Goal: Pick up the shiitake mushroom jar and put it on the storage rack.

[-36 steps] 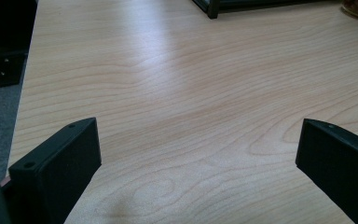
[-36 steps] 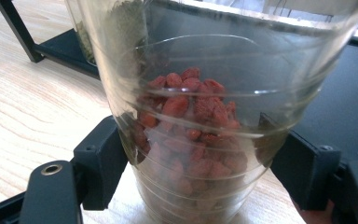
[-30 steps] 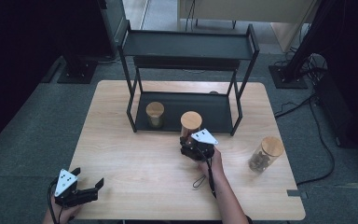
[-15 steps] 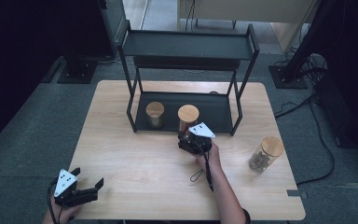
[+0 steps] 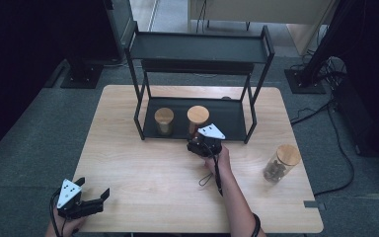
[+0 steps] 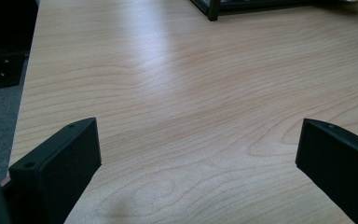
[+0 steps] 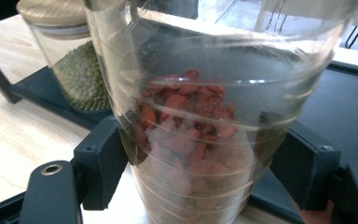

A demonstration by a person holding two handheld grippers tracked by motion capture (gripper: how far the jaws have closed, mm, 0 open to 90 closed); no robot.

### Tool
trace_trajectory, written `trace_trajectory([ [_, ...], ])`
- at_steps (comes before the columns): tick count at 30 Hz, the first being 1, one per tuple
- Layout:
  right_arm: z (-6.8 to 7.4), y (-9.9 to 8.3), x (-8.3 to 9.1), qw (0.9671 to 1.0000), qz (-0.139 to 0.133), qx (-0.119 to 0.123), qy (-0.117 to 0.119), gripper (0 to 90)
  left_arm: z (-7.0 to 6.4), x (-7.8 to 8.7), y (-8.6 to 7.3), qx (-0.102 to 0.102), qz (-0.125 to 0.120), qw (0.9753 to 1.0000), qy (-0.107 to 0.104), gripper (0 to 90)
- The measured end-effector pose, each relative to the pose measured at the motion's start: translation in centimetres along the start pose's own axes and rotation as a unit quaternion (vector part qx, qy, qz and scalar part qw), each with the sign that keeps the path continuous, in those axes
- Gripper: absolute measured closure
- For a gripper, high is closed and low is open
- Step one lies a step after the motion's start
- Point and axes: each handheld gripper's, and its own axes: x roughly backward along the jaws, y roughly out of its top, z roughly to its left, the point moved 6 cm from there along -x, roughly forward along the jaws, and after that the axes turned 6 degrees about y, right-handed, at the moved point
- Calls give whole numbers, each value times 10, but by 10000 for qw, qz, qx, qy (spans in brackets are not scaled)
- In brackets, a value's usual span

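A glass jar of red berries [image 7: 191, 126] with a wooden lid [image 5: 198, 114] sits between the jaws of my right gripper [image 7: 200, 172], which is shut on its lower half. In the high view this jar is at the front edge of the black rack's lower shelf [image 5: 229, 116], with the right gripper [image 5: 203, 143] just in front of it. A jar of green lentils [image 5: 164, 120] stands on that shelf to its left, and the right gripper view shows the lentil jar [image 7: 70, 60] close beside it. My left gripper [image 5: 90, 203] rests open at the table's near left corner, over bare wood [image 6: 196, 158].
A third lidded jar with dark contents [image 5: 279, 163] stands on the table at the right. The two-tier black rack [image 5: 197, 47] takes up the back middle of the wooden table [image 5: 143, 168]. A rack foot [image 6: 212, 10] shows far ahead in the left gripper view.
My right gripper has carried the berry jar away from the person and slightly left, up to the lower shelf beside the lentil jar. The left gripper has not moved.
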Motion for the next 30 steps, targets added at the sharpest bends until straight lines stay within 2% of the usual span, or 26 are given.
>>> trace_trajectory([
  [9, -5, 7, -14, 10000, 22, -49, -42, 251, 0, 0, 0, 8, -8, 10000, -10, 1],
  [30, -7, 18, -40, 9998, 38, -85, -151, 251, 1, 0, 0, 34, -19, 10000, -36, 1],
])
